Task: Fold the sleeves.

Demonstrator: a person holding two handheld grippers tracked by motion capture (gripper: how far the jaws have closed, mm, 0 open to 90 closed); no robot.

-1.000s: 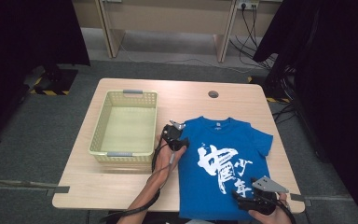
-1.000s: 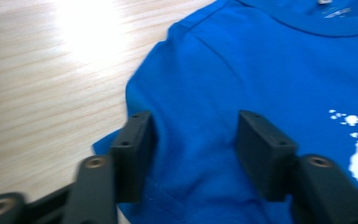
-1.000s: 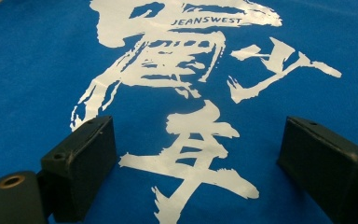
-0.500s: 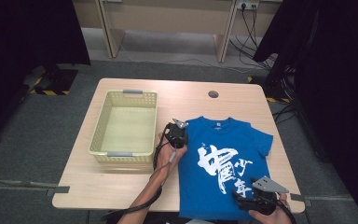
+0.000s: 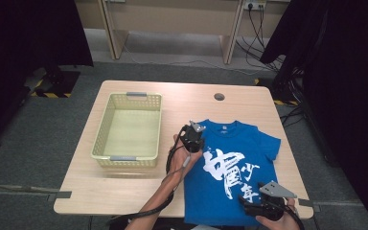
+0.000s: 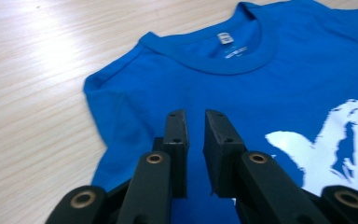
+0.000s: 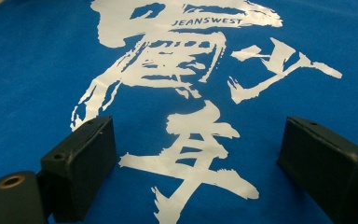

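Two grippers work a blue T-shirt [image 5: 237,167] spread flat near the table's [image 5: 182,98] right front corner: the left gripper [image 6: 195,120], jaws just drawn together on nothing over its sleeve, the right gripper [image 7: 198,154] spread wide above the hem, seemingly ready for folding.

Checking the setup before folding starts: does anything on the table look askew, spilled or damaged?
Nothing stands out. The blue T-shirt lies flat, print up, its hem over the table's near edge. The yellow basket sits upright and empty beside it. No tears or stains show.
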